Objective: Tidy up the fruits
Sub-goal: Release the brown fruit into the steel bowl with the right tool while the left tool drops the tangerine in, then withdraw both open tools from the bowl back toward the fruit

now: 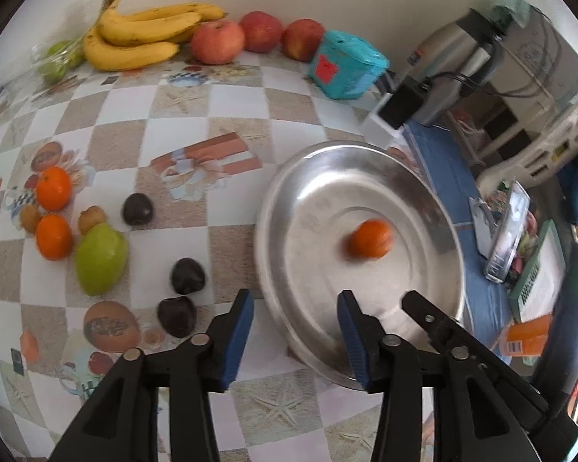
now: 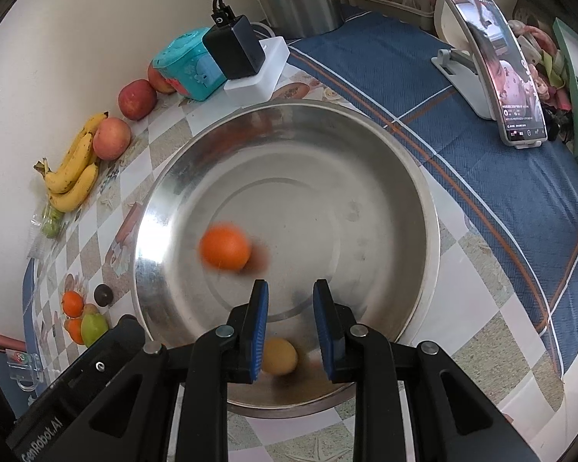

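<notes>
Right gripper (image 2: 291, 292) spread open, nothing held, over the metal bowl (image 2: 424, 208).
Blurred orange (image 2: 224, 247) is seen just ahead-left of it; left gripper (image 1: 296, 302) likewise open, empty.

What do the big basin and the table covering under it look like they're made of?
The basin looks like stainless steel with a brushed, shiny finish: it mirrors the light and the orange inside it. The checkered table cover looks like printed vinyl or oilcloth, smooth with a slight sheen. The blue plaid cloth beside it seems woven fabric.

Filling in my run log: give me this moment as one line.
left gripper: open, empty | right gripper: open, over steel bowl | in bowl: blurred orange, yellowish fruit
</notes>
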Available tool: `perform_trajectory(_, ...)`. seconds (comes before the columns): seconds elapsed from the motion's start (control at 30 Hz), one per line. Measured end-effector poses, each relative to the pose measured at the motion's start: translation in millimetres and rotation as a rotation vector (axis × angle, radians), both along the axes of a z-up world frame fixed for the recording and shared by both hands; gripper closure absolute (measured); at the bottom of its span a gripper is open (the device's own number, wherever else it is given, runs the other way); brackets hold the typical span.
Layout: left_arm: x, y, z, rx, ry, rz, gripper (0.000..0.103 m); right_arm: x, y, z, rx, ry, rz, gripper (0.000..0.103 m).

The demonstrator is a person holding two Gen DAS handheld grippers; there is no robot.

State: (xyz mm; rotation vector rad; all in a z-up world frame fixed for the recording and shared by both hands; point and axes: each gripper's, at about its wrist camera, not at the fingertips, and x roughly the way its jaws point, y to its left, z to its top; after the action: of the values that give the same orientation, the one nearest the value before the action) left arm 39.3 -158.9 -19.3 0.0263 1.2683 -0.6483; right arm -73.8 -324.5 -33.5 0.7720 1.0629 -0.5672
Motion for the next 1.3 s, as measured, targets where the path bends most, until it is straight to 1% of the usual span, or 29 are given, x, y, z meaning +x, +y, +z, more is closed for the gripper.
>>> perform_trajectory(0.03, 2, 3, -1, 0.010, -0.003, 0.018, 0.041, 0, 0, 0, -0.003, 0.001, 0.002, 0.078)
perform_trajectory(0.07, 5, 7, -1, 0.023, -0.008, 0.038, 0.037, 1, 0, 0, -0.007, 0.002, 0.004, 0.077)
perform_trajectory(0.1, 7, 10, -2, 0.032, -0.011, 0.053, 0.036, 1, 1, 0, -0.012, 0.004, 0.007, 0.076)
perform_trajectory(0.17, 13, 18, -3, 0.050, -0.016, 0.086, 0.034, 2, 1, 1, -0.023, 0.010, 0.016, 0.065)
perform_trajectory(0.23, 20, 27, -5, 0.072, -0.018, 0.126, 0.030, 4, 3, 1, -0.035, 0.014, 0.028, 0.061)
perform_trajectory(0.3, 25, 35, -8, 0.098, -0.020, 0.165, 0.028, 6, 5, 2, -0.048, 0.015, 0.045, 0.055)
perform_trajectory(0.33, 27, 38, -9, 0.107, -0.022, 0.176, 0.025, 8, 7, 2, -0.058, 0.016, 0.055, 0.049)
perform_trajectory(0.37, 29, 41, -10, 0.117, -0.023, 0.189, 0.023, 9, 8, 3, -0.065, 0.016, 0.061, 0.046)
perform_trajectory(0.43, 33, 49, -11, 0.130, -0.028, 0.213, 0.020, 11, 11, 4, -0.083, 0.017, 0.078, 0.045)
perform_trajectory(0.5, 36, 55, -11, 0.144, -0.036, 0.235, 0.014, 13, 14, 4, -0.095, 0.017, 0.095, 0.038)
perform_trajectory(0.53, 37, 57, -11, 0.153, -0.043, 0.245, 0.011, 14, 16, 5, -0.100, 0.017, 0.102, 0.032)
perform_trajectory(0.57, 38, 60, -11, 0.162, -0.050, 0.253, 0.008, 15, 17, 5, -0.105, 0.016, 0.107, 0.032)
perform_trajectory(0.73, 41, 65, -9, 0.188, -0.089, 0.274, 0.000, 19, 23, 5, -0.125, 0.012, 0.137, 0.032)
perform_trajectory(0.83, 42, 68, -8, 0.196, -0.110, 0.282, 0.000, 21, 26, 5, -0.136, 0.010, 0.153, 0.032)
perform_trajectory(0.87, 43, 70, -7, 0.196, -0.114, 0.284, 0.000, 21, 27, 5, -0.139, 0.010, 0.156, 0.028)
perform_trajectory(0.9, 43, 71, -7, 0.197, -0.117, 0.286, 0.000, 22, 28, 5, -0.143, 0.009, 0.159, 0.020)
perform_trajectory(0.93, 43, 72, -7, 0.198, -0.121, 0.289, 0.000, 22, 29, 5, -0.147, 0.009, 0.161, 0.009)
perform_trajectory(1.1, 45, 79, -5, 0.201, -0.125, 0.301, 0.000, 22, 32, 8, -0.176, 0.000, 0.169, 0.008)
perform_trajectory(1.3, 46, 88, -2, 0.211, -0.147, 0.305, 0.000, 23, 39, 12, -0.187, -0.021, 0.191, 0.008)
